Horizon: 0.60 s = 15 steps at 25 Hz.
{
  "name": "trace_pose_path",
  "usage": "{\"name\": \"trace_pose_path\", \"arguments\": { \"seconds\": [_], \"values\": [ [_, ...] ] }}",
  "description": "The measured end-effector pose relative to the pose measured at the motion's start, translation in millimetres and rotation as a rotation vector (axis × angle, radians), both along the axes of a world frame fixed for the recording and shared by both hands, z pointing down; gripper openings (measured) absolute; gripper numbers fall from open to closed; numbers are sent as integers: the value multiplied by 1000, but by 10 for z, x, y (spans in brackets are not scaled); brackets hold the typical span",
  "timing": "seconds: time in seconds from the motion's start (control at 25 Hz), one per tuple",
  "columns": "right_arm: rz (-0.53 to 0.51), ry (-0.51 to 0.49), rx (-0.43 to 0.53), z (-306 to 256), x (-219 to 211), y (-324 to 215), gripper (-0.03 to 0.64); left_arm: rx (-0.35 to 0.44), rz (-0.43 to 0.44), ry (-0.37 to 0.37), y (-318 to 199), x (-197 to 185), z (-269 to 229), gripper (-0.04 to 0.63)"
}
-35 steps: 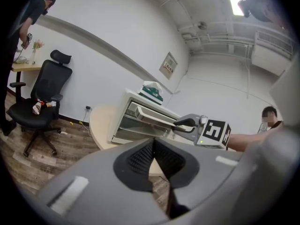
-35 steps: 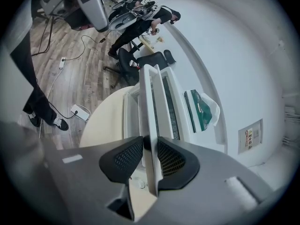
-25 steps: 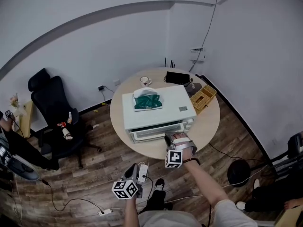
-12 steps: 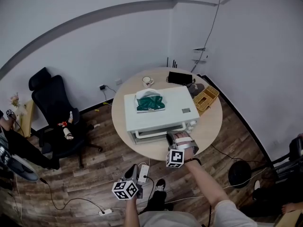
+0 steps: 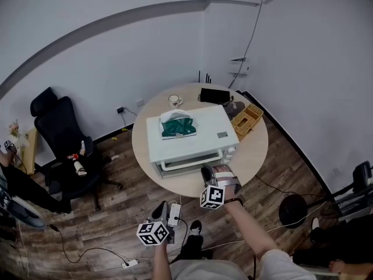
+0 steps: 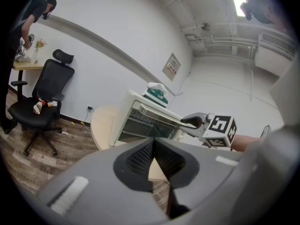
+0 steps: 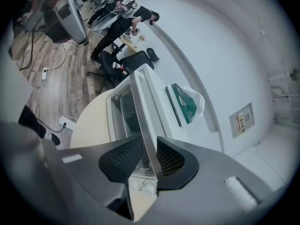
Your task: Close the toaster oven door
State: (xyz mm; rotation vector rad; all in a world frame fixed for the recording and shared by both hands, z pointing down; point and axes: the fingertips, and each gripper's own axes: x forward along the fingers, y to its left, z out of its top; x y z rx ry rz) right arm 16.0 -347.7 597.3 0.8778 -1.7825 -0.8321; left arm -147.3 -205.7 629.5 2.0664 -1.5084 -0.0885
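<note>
1. The toaster oven [image 5: 189, 136] sits on the round counter [image 5: 250, 156], long side running across. Its door [image 5: 185, 161] faces you, near upright.
2. Your right gripper [image 7: 149, 143] has just been spreading its fingers [image 7: 171, 161]. The door handle [image 7: 143, 107] runs between them, unpinched. Your left gripper [image 6: 153, 146] hangs well apart from it, fingers pressed together.
3. The toaster oven is white, with a glass door.

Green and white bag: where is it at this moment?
The bag lies on top of the toaster oven, toward its rear left in the head view, with a cup on the table behind it.
</note>
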Motion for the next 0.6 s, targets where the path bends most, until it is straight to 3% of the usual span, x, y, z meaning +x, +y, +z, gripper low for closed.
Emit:
{"name": "trace_pose_path", "arguments": {
  "seconds": [0.6],
  "values": [
    [248, -633, -269, 56, 364, 921, 91, 57, 56, -56, 263, 315, -227, 58]
  ]
}}
